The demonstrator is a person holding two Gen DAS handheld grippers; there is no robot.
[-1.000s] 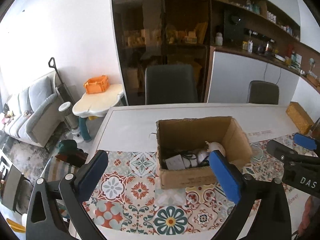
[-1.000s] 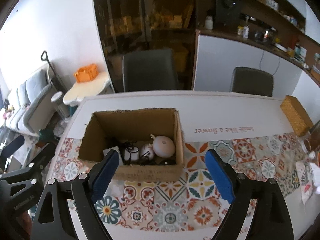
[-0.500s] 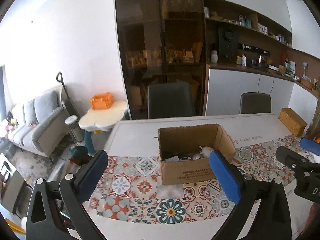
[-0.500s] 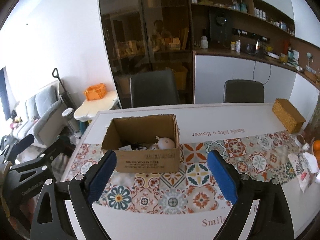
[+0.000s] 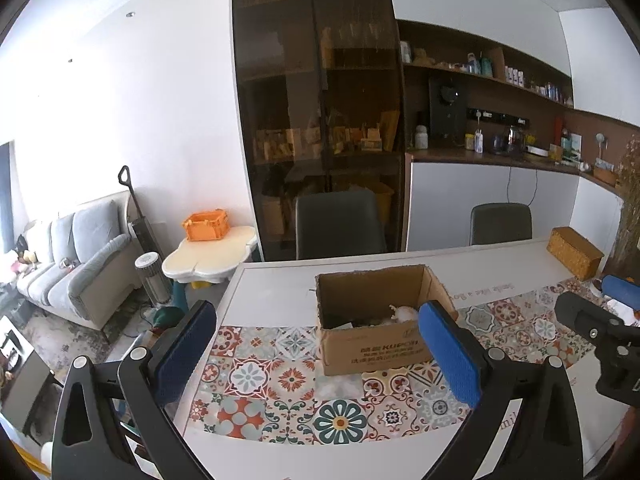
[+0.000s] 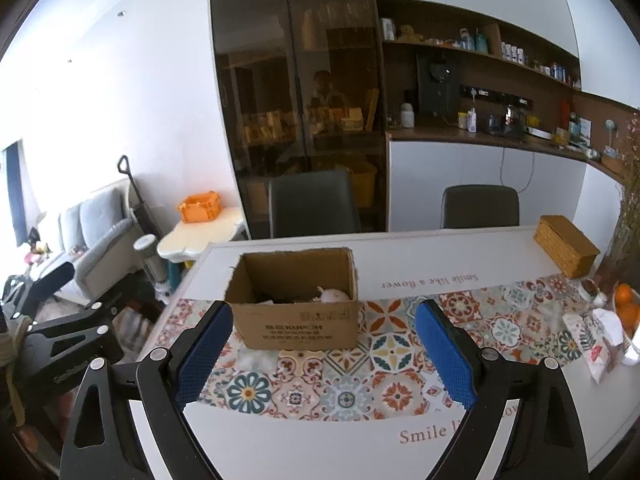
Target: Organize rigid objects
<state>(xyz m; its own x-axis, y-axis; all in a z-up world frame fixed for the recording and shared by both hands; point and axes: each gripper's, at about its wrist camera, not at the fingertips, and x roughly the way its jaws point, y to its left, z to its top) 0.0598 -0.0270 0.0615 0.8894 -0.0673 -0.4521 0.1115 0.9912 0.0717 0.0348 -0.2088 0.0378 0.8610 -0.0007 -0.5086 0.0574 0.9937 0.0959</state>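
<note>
The cardboard box (image 6: 296, 300) stood open-topped on the white worktop (image 6: 440, 256), its near wall resting on the patterned tile runner (image 6: 340, 380) and its far part on the bare white surface. Inside it, a white rounded object (image 6: 334, 295) lay against the right-hand wall, with darker small items beside it that could not be identified. Printed lettering was visible on the box's near face but was too small to read.

The right gripper (image 6: 324, 356) was held above the near edge of the worktop, back from the box, its blue-padded fingers (image 6: 446, 356) spread wide. Its jaws had just been opening slightly, and nothing lay between them. The left gripper (image 5: 316, 358) was likewise held short of the box, its blue fingers (image 5: 184, 350) spread wide and holding nothing. In the left wrist view the box appeared between the two pads but well beyond them, with no contact.

Each gripper was visible at the margin of the other's view, the two being side by side.

At the far right corner of the worktop sat a woven box (image 6: 566, 246). Near the right edge were oranges (image 6: 624, 304) and a patterned cloth (image 6: 592, 336). Two dark chairs (image 6: 312, 204) stood along the far side. A small cream side table (image 5: 212, 254) carrying an orange crate (image 5: 206, 224) stood beyond the left end, beside a grey sofa (image 5: 72, 256).
</note>
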